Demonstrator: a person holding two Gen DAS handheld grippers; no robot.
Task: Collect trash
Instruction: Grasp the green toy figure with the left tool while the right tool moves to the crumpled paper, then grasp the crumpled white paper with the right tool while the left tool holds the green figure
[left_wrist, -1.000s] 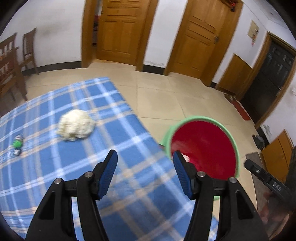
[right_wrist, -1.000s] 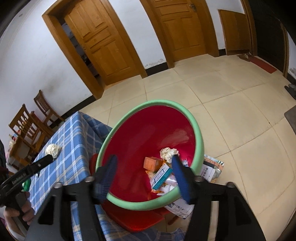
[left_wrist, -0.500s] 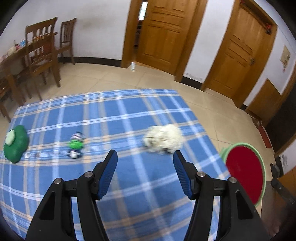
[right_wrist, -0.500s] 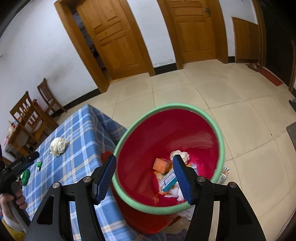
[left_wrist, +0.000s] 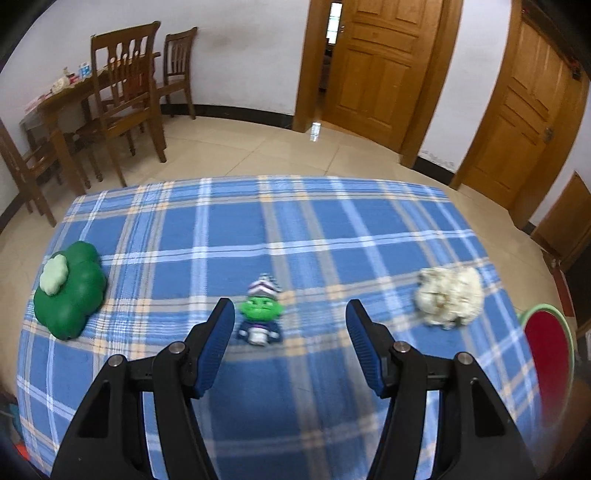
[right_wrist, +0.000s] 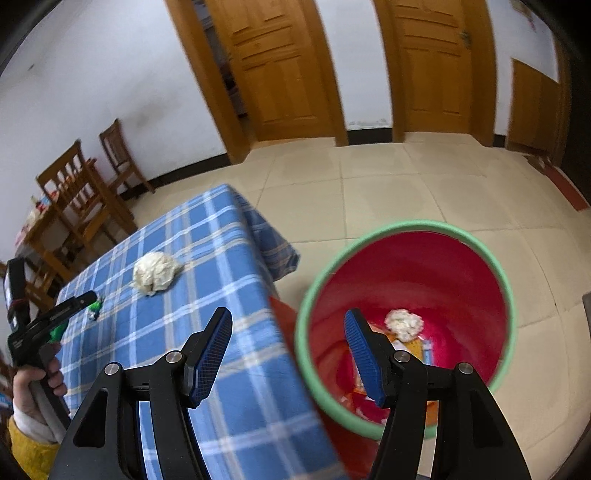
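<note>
my left gripper (left_wrist: 290, 325) gapes empty over the plaid table (left_wrist: 332, 229) – crumpled paper wad (left_wrist: 448, 301) lies right of it, long axis across the view. my right gripper (right_wrist: 288, 332) open, empty – above red bin (right_wrist: 436, 266).

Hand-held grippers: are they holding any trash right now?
No. Both the left hand-held gripper and the right hand-held gripper are open and empty. The crumpled paper lies untouched on the tablecloth.
</note>
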